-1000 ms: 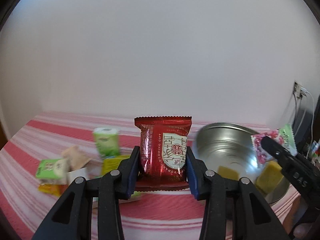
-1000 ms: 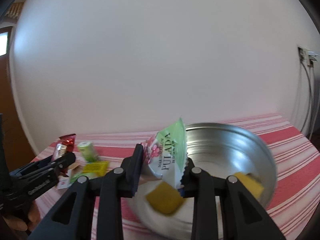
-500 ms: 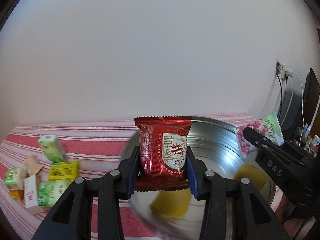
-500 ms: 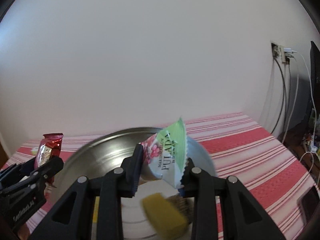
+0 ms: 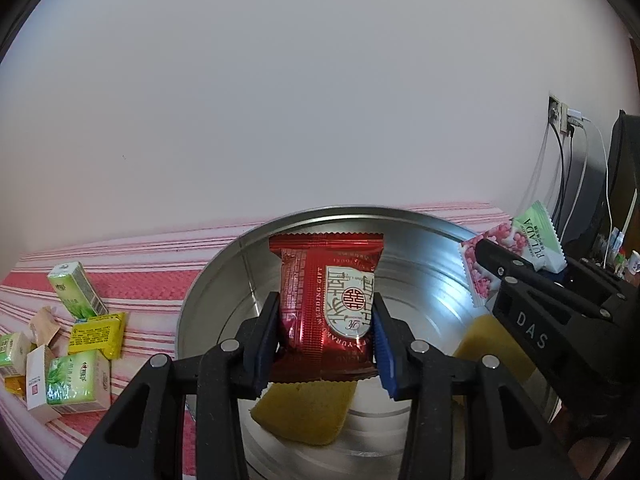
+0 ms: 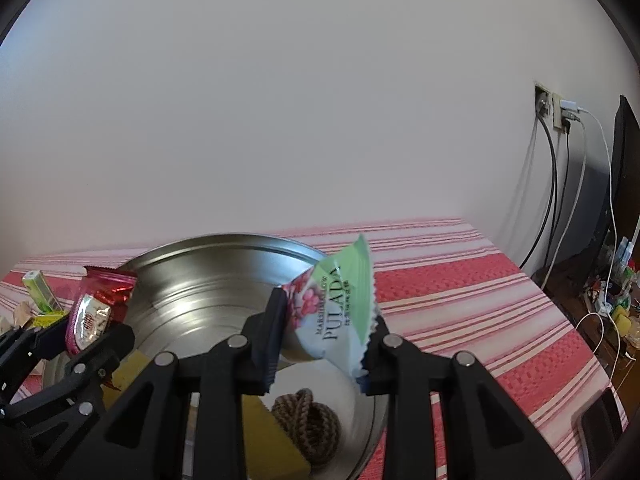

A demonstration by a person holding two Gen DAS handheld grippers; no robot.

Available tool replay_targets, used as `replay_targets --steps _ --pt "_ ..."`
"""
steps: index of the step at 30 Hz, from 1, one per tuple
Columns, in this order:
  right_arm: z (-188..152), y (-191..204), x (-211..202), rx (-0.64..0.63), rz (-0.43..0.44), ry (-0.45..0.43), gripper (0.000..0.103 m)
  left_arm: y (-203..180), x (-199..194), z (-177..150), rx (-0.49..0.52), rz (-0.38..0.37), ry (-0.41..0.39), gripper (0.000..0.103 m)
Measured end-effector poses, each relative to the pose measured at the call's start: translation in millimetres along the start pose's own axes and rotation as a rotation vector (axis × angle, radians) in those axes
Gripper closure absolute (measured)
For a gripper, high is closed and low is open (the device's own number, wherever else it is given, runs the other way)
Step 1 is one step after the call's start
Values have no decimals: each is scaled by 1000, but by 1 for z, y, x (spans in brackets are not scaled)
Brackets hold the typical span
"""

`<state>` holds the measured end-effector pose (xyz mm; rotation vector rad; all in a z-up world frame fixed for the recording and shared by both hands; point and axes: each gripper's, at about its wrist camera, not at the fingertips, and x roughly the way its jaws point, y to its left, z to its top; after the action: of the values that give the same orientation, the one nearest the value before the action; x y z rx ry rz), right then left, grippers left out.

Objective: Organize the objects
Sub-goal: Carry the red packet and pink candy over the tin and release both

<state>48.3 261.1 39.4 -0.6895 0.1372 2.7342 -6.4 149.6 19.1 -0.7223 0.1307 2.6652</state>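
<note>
Left hand-held gripper (image 5: pixel 326 344) clamps light, crinkly red packet (image 5: pixel 328 304) by its sides; right hand-held gripper (image 6: pixel 324 344) pinches soft marshmallow packet (image 6: pixel 336 312) above bowl (image 5: pixel 216 280).

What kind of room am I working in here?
Likely a room at home: a table under a red striped cloth, a wall socket with chargers plugged in, and a metal bowl for snack packets.

The left black plastic two-finger gripper (image 5: pixel 326 340) is showing blue ribbed pads (image 5: pixel 383 346) and round silver screws on its angular arms. The right black plastic two-finger gripper (image 6: pixel 320 344) is carrying matching silver screws, and white "DAS" lettering is showing along its side.
</note>
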Motion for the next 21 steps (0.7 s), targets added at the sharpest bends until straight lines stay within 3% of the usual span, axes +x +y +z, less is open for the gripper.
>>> replay_targets --steps 18,20,21 --pt "-6 5 10 -18 -5 26 72 -23 4 4 -4 29 1 55" --pt "-6 6 10 -19 1 29 71 -25 2 4 -6 30 -7 35" --pt "-6 7 10 -15 5 27 62 -24 3 4 -9 45 -14 31"
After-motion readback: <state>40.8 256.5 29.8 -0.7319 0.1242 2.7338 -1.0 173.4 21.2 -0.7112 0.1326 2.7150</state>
